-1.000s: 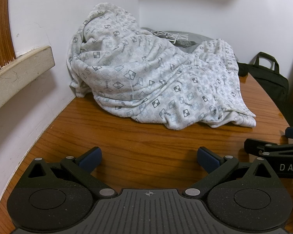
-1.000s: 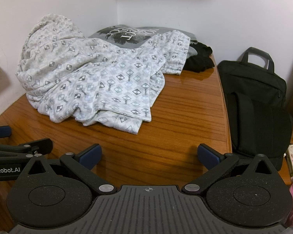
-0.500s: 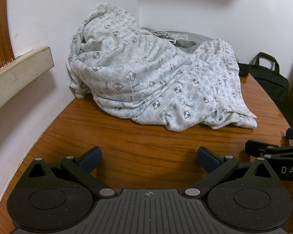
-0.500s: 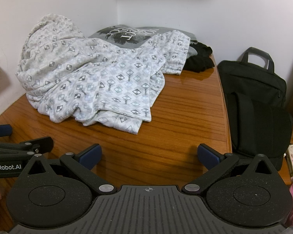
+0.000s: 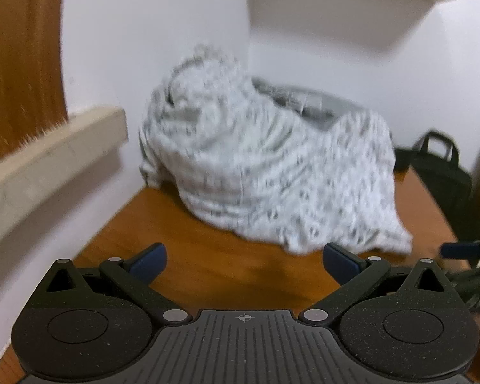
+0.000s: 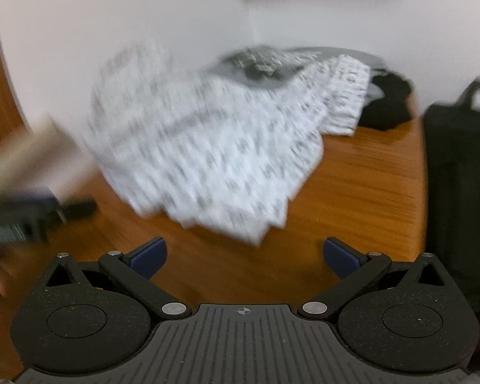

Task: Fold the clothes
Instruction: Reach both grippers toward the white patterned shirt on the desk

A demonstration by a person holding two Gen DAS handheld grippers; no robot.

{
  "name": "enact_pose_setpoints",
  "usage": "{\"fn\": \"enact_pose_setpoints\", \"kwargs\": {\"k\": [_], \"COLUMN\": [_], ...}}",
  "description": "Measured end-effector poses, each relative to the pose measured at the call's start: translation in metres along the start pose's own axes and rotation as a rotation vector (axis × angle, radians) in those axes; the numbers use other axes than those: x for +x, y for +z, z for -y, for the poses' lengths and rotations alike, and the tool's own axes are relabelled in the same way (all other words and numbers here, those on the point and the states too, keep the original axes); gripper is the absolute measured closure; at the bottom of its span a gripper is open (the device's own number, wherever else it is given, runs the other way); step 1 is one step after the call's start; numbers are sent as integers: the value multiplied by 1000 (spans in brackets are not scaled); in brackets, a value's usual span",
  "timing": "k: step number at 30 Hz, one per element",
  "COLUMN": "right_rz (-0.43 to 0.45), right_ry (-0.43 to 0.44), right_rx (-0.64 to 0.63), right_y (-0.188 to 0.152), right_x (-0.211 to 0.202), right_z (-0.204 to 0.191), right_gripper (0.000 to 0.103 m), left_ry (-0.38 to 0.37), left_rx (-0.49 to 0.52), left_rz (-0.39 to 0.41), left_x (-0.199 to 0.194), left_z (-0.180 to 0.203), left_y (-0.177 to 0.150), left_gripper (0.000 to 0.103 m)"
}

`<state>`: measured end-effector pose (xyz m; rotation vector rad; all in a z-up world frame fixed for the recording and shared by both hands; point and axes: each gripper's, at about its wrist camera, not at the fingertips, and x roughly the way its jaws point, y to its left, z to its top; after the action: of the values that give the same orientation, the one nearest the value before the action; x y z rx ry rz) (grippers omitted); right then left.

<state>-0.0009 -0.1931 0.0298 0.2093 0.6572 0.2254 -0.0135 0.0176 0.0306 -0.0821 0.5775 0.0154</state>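
A wooden worktop (image 5: 227,268) fills a white-walled corner. The patterned garment (image 5: 272,179) lies crumpled at the corner end. Both views have risen and blurred since a second ago: an approach, probably. The left gripper (image 5: 244,260) and right gripper (image 6: 244,256) show fingers spread, empty. Only the right view shows dark clothing (image 6: 387,102) behind the garment.

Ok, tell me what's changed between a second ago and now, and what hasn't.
Both grippers have swung upward and are moving: both views are now blurred and show more wall, and the clothes sit lower in frame. The left gripper and right gripper are open as before, holding nothing. The patterned white garment lies in the same heap on the wooden table, untouched, with the grey shirt behind and the black bag beside it.
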Motion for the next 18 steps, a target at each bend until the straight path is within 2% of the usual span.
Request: {"fn": "enact_pose_setpoints", "kwargs": {"k": [2,4,6,10,15,18], "right_rz": [6,61,94,117,87,76], "right_ry": [28,24,4,7,104,145], "right_rx": [-12,-105,-196,-261,-272,-308], "right_y": [16,31,46,72,104,116], "right_x": [-1,-3,-2,11,36,47], "right_z": [5,4,2,8,37,53], "right_gripper": [0,0,0,0,1,7], "left_ry": [-10,-20,-23,-29,-21,-2], "left_rx": [-2,6,6,2,-5,-20], "left_rz": [22,33,29,20,22,28], "left_x": [-3,-3,-2,0,-1,-1], "left_z": [0,2,3,4,6,11], "left_y": [0,0,-1,-4,-2,0], "left_gripper": [0,0,0,0,0,0]}}
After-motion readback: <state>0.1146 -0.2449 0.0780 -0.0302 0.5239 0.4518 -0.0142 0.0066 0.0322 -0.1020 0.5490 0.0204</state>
